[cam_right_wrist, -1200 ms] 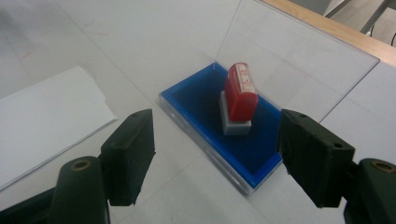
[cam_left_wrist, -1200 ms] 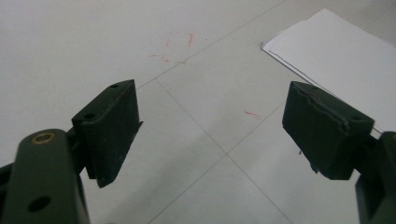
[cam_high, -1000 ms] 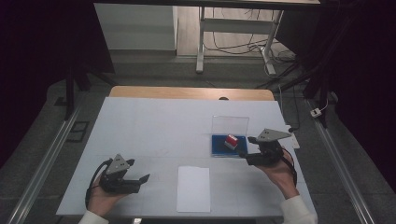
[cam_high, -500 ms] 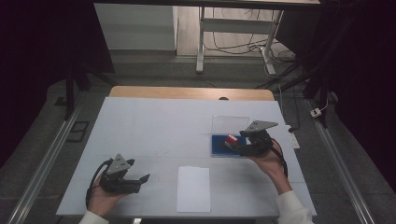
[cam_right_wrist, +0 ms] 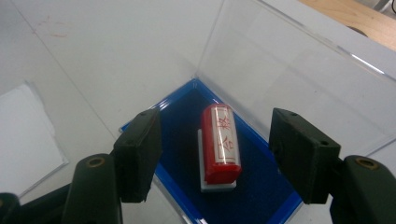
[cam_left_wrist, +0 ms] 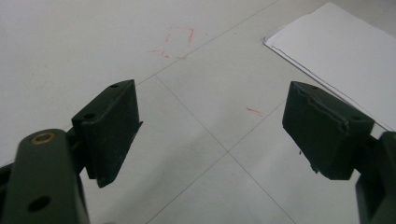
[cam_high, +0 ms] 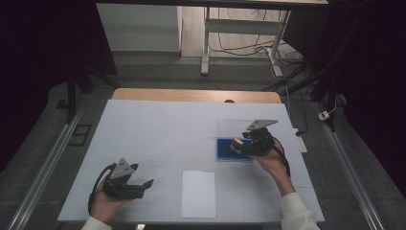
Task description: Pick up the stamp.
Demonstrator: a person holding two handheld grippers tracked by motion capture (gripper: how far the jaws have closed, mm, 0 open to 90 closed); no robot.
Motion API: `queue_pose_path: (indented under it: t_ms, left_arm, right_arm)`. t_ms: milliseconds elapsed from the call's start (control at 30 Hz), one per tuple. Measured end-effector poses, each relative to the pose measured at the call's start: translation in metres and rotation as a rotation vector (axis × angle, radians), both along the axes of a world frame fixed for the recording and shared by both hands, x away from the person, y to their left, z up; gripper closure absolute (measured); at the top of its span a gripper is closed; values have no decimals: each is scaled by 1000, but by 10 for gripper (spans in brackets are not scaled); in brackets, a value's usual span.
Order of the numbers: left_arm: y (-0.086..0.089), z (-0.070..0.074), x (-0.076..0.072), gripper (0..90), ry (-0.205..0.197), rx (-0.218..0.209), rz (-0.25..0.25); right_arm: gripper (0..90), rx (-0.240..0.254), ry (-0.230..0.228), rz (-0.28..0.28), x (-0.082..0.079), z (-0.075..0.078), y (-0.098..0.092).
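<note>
A red cylinder stamp [cam_right_wrist: 220,142] with a clear label of red characters lies on its side on a white holder in a blue-lined case [cam_right_wrist: 184,140], whose clear lid [cam_right_wrist: 289,70] stands raised behind it. In the high view the case [cam_high: 224,149] sits right of the table's middle. My right gripper [cam_right_wrist: 217,154] hovers over it, open, and its jaws have just been closing. The stamp lies between them, with a gap on each side. My left gripper [cam_high: 146,187] rests low at the front left, open and holding nothing, and the left gripper view [cam_left_wrist: 215,135] has bare table between its fingers.
A white sheet of paper [cam_high: 198,194] lies flat near the front edge, between the two hands, and its corner [cam_left_wrist: 341,60] is just beyond the left gripper. The white table [cam_high: 158,129] has faint red marks [cam_left_wrist: 175,42]. A wooden strip [cam_high: 191,94] runs along the far edge.
My right gripper has moved away from the person and to the left, from beside the case to over the stamp. The left hand has stayed put.
</note>
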State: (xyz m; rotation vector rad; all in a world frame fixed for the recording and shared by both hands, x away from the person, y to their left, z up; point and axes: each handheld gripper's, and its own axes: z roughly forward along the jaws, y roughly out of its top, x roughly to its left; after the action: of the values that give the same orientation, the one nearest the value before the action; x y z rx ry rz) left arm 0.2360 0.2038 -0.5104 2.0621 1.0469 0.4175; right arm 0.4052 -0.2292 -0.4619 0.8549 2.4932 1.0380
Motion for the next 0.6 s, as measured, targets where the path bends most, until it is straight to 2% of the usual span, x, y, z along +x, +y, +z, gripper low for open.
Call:
queue_pose_path:
  t_ms: [600]
  left_arm:
    - [1,-2,0,190,6,-2,0]
  right_arm:
    - [448,-54,23,12,7,-11,3]
